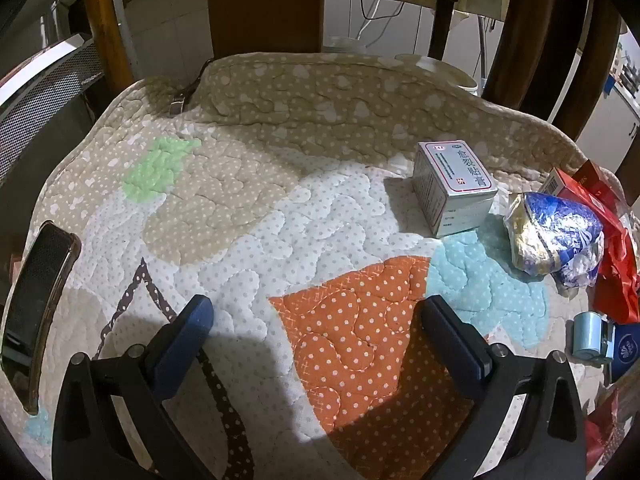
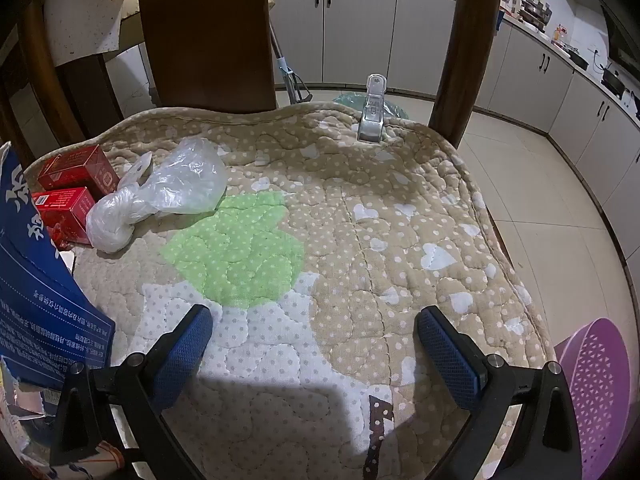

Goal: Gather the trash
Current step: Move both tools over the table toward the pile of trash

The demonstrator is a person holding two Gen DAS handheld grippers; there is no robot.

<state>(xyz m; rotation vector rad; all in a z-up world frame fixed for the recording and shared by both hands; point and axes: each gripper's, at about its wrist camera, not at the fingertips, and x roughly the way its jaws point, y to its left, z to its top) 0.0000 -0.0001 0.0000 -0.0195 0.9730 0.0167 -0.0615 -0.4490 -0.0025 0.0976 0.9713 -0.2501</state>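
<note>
A see-through plastic bag lies crumpled on the dotted quilt, beside two red boxes. A shiny blue wrapper sits near a white box. The blue bag is cut off at the edge. Left tool and right tool gape wide, holding nothing. Kitchen cupboards stand behind.

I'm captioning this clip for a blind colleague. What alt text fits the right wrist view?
The open right gripper hovers empty over a quilted polka-dot chair cushion. At the cushion's left lie a crumpled clear plastic bag, two red boxes and a blue package; a purple basket sits on the floor at right.
</note>
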